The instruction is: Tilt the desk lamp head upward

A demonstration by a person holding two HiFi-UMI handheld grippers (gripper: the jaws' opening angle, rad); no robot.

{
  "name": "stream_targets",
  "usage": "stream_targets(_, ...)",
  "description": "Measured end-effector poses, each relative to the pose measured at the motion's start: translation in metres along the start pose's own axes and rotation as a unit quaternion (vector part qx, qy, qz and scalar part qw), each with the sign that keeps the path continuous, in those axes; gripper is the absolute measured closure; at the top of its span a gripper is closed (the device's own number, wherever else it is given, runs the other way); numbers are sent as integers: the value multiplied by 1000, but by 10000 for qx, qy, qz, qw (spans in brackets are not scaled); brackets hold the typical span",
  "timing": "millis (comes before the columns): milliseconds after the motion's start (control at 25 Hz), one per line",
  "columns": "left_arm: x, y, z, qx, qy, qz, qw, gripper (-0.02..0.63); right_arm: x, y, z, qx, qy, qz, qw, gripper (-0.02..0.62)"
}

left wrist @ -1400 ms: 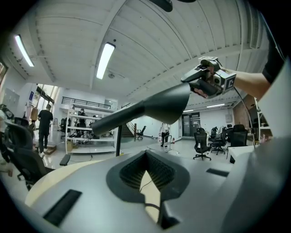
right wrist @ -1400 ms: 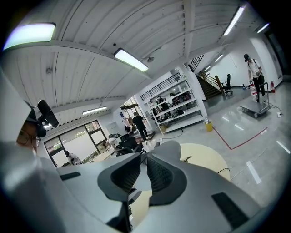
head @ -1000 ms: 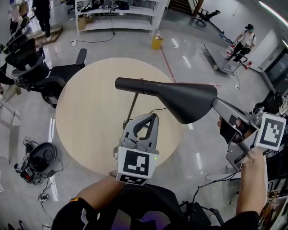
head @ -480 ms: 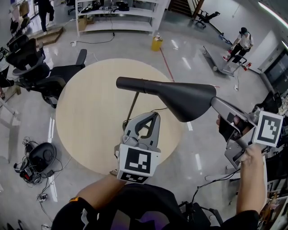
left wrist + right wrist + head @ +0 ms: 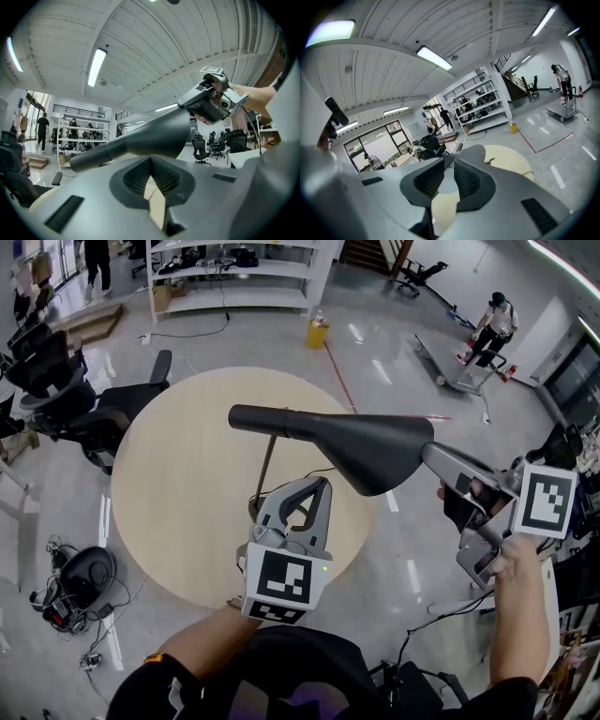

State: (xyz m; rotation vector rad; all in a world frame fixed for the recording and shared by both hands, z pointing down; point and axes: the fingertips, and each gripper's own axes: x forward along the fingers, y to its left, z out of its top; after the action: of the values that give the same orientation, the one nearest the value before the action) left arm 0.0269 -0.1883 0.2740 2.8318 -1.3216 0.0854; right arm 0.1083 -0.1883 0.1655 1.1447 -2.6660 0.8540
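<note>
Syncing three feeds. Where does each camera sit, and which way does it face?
Head view: on the person's head, facing steeply down at lamp head and table; left gripper, right gripper and both forearms show.
Left gripper view: on the left gripper, facing up along its fingers at the lamp head; the right hand shows.
Right gripper view: on the right gripper, facing across the table toward shelves; only its fingers show.
Shared: head and left gripper views both show lamp head, right gripper.

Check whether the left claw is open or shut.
Shut: the left claw has its tips touching, with nothing held between them.
</note>
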Motion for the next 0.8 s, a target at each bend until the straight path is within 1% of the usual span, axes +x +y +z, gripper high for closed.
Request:
stream_targets(240, 7, -12, 1, 87, 68, -103, 9999, 565, -6, -12, -13, 185, 96, -1, 9998, 543)
stream_targets(400, 13, -14, 6, 128, 109, -138, 9998, 565, -5, -19, -11, 257, 74, 10, 9996, 543)
stream_targets(600, 6, -31, -9, 173, 168, -154, 9996, 565, -15, -21, -28, 317, 1, 65, 9995, 543)
stream_targets(800, 4, -31, -13, 164, 227, -123, 9995, 565, -17, -27, -34, 438, -10, 54, 9990, 543)
